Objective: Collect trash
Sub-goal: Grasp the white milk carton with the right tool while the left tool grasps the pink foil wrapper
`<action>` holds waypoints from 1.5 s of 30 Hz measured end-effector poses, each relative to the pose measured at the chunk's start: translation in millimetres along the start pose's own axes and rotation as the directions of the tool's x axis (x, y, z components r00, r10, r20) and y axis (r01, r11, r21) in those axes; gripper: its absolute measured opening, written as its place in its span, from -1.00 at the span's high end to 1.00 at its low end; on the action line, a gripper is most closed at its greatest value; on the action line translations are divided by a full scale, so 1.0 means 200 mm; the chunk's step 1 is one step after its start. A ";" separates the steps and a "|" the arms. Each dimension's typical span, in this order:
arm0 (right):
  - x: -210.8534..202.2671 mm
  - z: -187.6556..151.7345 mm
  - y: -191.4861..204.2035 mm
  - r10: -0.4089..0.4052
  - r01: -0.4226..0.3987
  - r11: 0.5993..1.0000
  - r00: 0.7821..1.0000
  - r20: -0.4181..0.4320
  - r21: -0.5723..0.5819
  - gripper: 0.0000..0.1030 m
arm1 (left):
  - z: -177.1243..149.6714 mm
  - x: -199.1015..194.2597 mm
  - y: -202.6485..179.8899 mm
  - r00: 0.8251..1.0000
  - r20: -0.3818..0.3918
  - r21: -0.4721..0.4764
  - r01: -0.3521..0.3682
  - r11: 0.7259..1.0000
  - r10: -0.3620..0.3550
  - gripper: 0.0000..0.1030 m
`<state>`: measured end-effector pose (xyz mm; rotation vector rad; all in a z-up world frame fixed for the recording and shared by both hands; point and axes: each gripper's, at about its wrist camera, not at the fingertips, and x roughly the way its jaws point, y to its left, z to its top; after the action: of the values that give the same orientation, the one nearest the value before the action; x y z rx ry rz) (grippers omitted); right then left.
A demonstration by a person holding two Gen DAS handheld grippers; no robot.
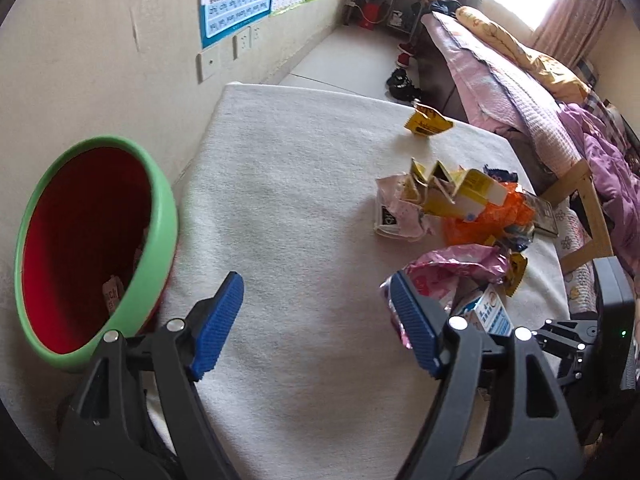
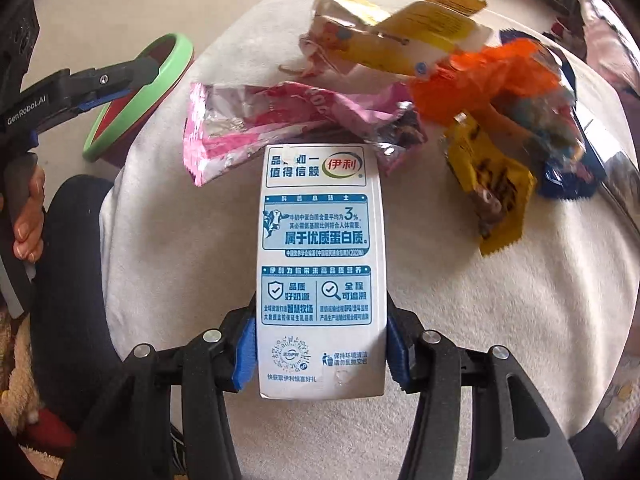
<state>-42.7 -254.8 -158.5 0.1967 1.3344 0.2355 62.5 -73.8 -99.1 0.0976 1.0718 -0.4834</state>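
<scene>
Trash lies heaped toward the right of the white-covered desk, and one piece of it, a blue-and-white milk carton, is clamped by its lower end between the blue pads of the right tongs, filling the centre of the right wrist view and pointing up the frame. Just beyond the carton's far end sits a crumpled pink wrapper, with a yellow wrapper at centre right and an orange bag at upper right, a torn yellow box lying across the top of the pile. The left tongs gape wide with nothing between the pads, held over bare desk at the bottom of the left wrist view; their right pad stands just in front of the pink wrapper's near edge, though I cannot tell whether it touches. At the left of that frame stands a red bin with a green rim, tipped in the view so its mouth shows, just beside the desk's edge, with a scrap visible inside. A bed with pink and purple covers runs along the upper right.
</scene>
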 end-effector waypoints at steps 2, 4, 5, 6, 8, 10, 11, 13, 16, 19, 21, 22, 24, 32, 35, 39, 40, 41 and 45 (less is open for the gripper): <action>0.00 0.00 0.01 -0.007 0.007 1.000 1.000 -0.007 -0.014 0.01 | 0.00 0.05 -0.07 1.000 -0.021 0.034 0.024 0.999 -0.023 -0.43; 0.00 0.08 0.03 -0.018 0.018 0.999 1.000 -0.011 -0.026 -0.02 | -0.01 0.12 -0.13 0.997 -0.052 0.062 0.052 0.997 -0.049 -0.44; 0.00 0.08 0.04 -0.029 0.028 0.999 1.000 -0.011 -0.036 -0.03 | -0.01 0.15 -0.16 0.996 -0.074 0.070 0.060 0.996 -0.055 -0.44; 0.02 0.07 0.04 -0.037 0.036 0.998 0.999 -0.010 -0.044 -0.03 | -0.01 0.18 -0.18 0.994 -0.093 0.074 0.069 0.995 -0.062 -0.44; 0.03 0.08 0.06 -0.043 0.043 0.998 0.999 -0.007 -0.049 -0.03 | -0.02 0.25 -0.21 0.987 -0.133 0.076 0.098 0.992 -0.088 -0.37; 0.03 0.08 0.06 -0.037 0.037 0.998 0.999 -0.004 -0.043 -0.03 | -0.04 0.28 -0.23 0.981 -0.165 0.079 0.115 0.990 -0.101 0.12; 0.06 0.09 0.09 -0.036 0.035 0.999 0.999 -0.004 -0.041 -0.03 | -0.06 0.29 -0.24 0.977 -0.183 0.079 0.123 0.989 -0.107 0.42; 0.05 0.08 0.09 -0.037 0.037 0.998 0.999 -0.003 -0.042 -0.03 | -0.09 0.29 -0.24 0.973 -0.200 0.071 0.130 0.989 -0.114 0.66; 0.05 0.08 0.10 -0.037 0.037 0.998 0.999 -0.002 -0.044 -0.04 | -0.14 0.25 -0.18 0.977 -0.190 0.039 0.110 0.993 -0.101 0.75; 0.04 0.08 0.09 -0.028 0.028 0.999 1.000 0.000 -0.044 -0.11 | -0.18 0.21 -0.08 0.980 -0.185 -0.022 0.068 0.997 -0.071 0.77; 0.05 0.07 0.11 -0.037 0.037 0.998 0.999 0.001 -0.055 -0.16 | -0.21 0.18 -0.02 0.982 -0.181 -0.051 0.048 0.998 -0.056 0.77; 0.05 0.08 0.12 -0.042 0.042 0.997 0.999 0.000 -0.062 -0.20 | -0.22 0.17 -0.01 0.983 -0.179 -0.057 0.040 0.998 -0.049 0.77; 0.06 0.08 0.14 -0.051 0.050 0.996 0.999 -0.002 -0.074 -0.24 | -0.23 0.15 0.02 0.985 -0.169 -0.069 0.020 0.997 -0.032 0.75; 0.07 0.09 0.16 -0.055 0.055 0.996 0.998 -0.003 -0.074 -0.25 | -0.15 0.04 0.03 0.998 -0.052 -0.066 -0.034 0.997 0.031 -0.20; 0.07 0.09 0.16 -0.053 0.053 0.996 0.999 -0.003 -0.075 -0.28 | -0.11 0.05 -0.01 0.999 -0.049 -0.046 -0.023 0.999 0.020 -0.29; 0.07 0.10 0.16 -0.051 0.051 0.996 0.999 -0.002 -0.075 -0.30 | -0.06 0.11 -0.08 0.999 -0.051 -0.007 0.014 1.000 -0.015 -0.31; 0.07 0.10 0.16 -0.049 0.049 0.996 0.999 -0.002 -0.074 -0.30 | -0.05 0.13 -0.10 0.998 -0.054 0.000 0.018 1.000 -0.018 -0.37; 0.07 0.10 0.16 -0.047 0.047 0.996 0.999 -0.001 -0.072 -0.30 | -0.05 0.15 -0.11 0.998 -0.055 0.008 0.019 1.000 -0.018 -0.41; 0.07 0.09 0.14 -0.040 0.040 0.997 0.999 0.001 -0.071 -0.32 | -0.06 0.23 -0.15 0.996 -0.087 0.037 0.030 0.999 -0.026 -0.45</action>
<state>-23.2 -224.2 -159.3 0.1097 1.3267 0.2484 57.4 -112.0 -140.8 0.1387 1.1505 -0.5290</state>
